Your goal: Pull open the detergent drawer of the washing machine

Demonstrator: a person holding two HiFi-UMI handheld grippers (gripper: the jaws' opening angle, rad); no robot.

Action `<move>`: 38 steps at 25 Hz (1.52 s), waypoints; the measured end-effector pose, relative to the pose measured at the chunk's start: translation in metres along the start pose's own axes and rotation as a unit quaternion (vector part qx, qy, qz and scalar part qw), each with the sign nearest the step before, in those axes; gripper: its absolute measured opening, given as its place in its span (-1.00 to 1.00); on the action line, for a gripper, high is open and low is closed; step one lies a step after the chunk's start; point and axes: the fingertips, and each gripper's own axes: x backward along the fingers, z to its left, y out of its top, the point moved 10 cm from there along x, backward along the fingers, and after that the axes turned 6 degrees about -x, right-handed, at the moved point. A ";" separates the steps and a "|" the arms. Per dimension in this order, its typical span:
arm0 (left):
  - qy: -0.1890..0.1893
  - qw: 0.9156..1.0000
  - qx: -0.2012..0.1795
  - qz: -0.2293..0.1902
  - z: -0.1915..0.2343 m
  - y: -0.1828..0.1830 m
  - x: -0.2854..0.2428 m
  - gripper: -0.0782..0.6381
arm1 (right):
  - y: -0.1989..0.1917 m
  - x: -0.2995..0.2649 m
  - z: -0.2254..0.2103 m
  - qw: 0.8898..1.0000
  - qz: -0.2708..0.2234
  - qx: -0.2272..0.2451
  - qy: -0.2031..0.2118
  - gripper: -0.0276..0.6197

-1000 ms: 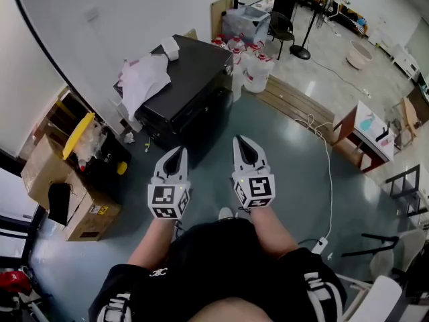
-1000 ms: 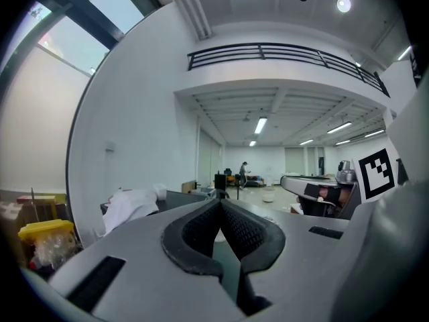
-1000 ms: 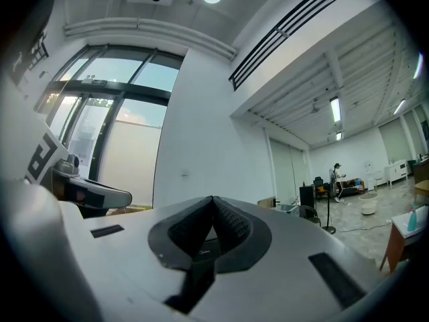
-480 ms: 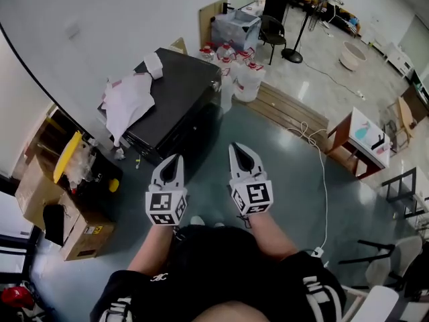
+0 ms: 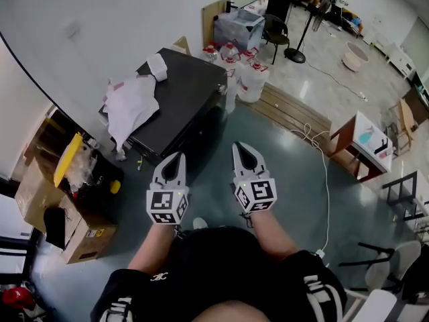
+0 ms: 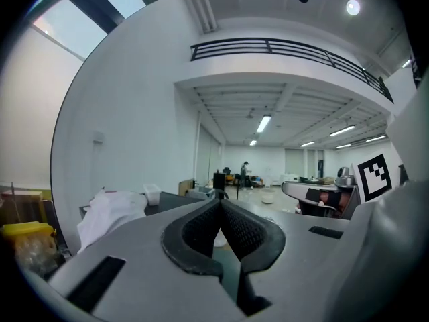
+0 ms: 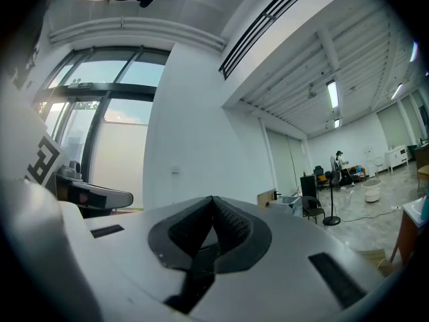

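Left gripper point(image 5: 178, 158) and right gripper point(image 5: 238, 147), both with jaws closed and empty, hover side by side near the black washing machine point(image 5: 191, 89), which bears a white cloth point(image 5: 131, 104).

Our head cam sits up high, looking steeply down over the left tongs point(image 5: 175, 158) and right tongs point(image 5: 240, 147). Each tongs cam rides low, right behind its own tips, facing out level across the room. The left cam and head cam both catch the black box point(image 5: 188, 86) with the white cloth point(image 5: 131, 106), ahead-left of the tongs.
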 end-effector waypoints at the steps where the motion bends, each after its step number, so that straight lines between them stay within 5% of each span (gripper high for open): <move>1: 0.002 1.000 0.001 0.001 0.004 -0.001 -0.001 -0.78 | -0.001 -0.005 0.001 1.000 0.004 -0.001 0.003 -0.91; 7: 0.014 1.000 0.007 0.005 0.026 -0.010 -0.003 -0.78 | -0.013 -0.028 0.006 0.999 0.025 -0.018 0.029 -0.91; 10: 0.020 1.000 0.010 0.006 0.036 -0.011 -0.002 -0.78 | -0.021 -0.042 0.003 0.991 0.034 -0.109 0.075 -0.65; 13: 0.025 1.000 0.011 0.008 0.044 -0.014 -0.001 -0.78 | -0.036 -0.053 -0.007 0.964 0.036 -0.242 0.108 -0.48; 16: 0.028 1.000 0.011 0.008 0.052 -0.017 -0.002 -0.78 | -0.061 -0.065 -0.022 0.923 0.045 -0.361 0.126 -0.36; 23: 0.036 0.999 0.007 0.011 0.064 -0.019 -0.005 -0.78 | -0.107 -0.079 -0.029 0.855 0.076 -0.480 0.183 -0.22; 27: 0.044 0.999 0.005 0.014 0.071 -0.024 -0.004 -0.78 | -0.133 -0.090 -0.030 0.835 0.089 -0.501 0.211 -0.19; 38: 0.076 0.997 0.004 0.023 0.093 -0.031 0.010 -0.78 | -0.224 -0.115 -0.033 0.777 0.127 -0.588 0.185 -0.17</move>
